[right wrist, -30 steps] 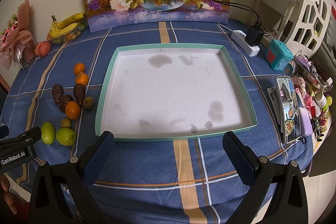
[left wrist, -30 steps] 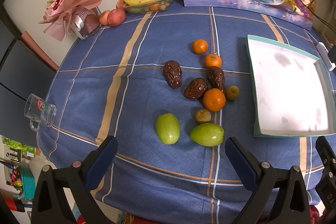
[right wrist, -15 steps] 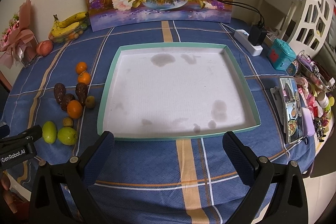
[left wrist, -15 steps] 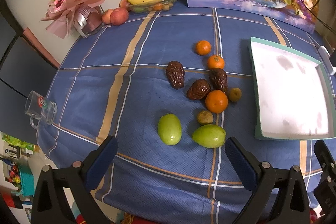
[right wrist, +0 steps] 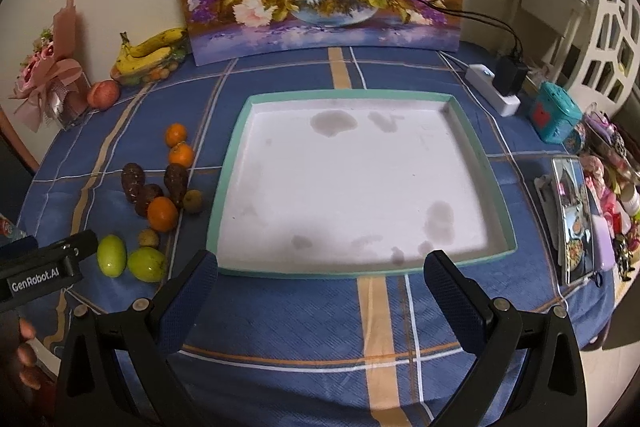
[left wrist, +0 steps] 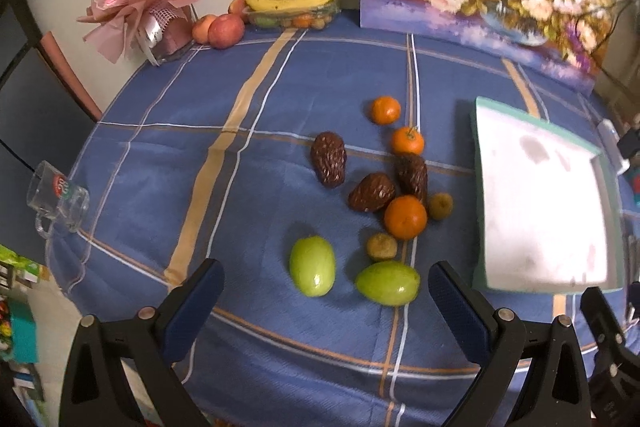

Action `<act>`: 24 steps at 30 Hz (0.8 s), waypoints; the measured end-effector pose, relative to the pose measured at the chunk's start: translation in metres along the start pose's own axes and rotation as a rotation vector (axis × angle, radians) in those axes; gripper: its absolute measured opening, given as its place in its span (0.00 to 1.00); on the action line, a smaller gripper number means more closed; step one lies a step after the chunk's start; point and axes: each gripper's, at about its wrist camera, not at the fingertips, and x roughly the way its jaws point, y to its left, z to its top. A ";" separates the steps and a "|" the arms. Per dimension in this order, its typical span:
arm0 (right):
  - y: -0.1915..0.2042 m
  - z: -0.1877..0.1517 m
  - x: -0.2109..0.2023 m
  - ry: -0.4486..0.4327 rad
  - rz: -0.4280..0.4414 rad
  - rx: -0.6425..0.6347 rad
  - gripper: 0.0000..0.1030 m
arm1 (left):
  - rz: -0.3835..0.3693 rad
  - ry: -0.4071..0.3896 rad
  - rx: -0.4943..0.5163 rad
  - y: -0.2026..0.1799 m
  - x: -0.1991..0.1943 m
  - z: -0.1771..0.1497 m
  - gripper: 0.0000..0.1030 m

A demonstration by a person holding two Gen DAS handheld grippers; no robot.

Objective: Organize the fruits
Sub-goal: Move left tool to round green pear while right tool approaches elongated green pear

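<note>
L gripper (left wrist: 324, 301) hung w/ jaws wide apart, empty; two green fruits (left wrist: 312, 265) lay just ahead at 12 o'clock, between the finger lines. R gripper (right wrist: 320, 291) also spread, nothing held, tray (right wrist: 230, 187) at 12, fruit cluster (right wrist: 162, 213) at 10.

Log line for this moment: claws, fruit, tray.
left claw: open, above green fruits | right claw: open, at tray near edge | tray: holds no fruit | loose fruit: all on tablecloth
</note>
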 end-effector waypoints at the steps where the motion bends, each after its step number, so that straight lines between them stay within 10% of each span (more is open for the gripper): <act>1: 0.002 0.001 0.000 -0.011 0.007 -0.008 1.00 | -0.016 -0.018 -0.015 0.003 -0.001 0.001 1.00; 10: 0.024 0.009 -0.001 -0.145 0.090 -0.102 1.00 | -0.051 -0.096 -0.109 0.029 -0.002 0.013 1.00; 24: 0.070 0.016 0.017 -0.053 0.261 -0.170 1.00 | -0.042 -0.003 -0.241 0.075 0.023 0.011 1.00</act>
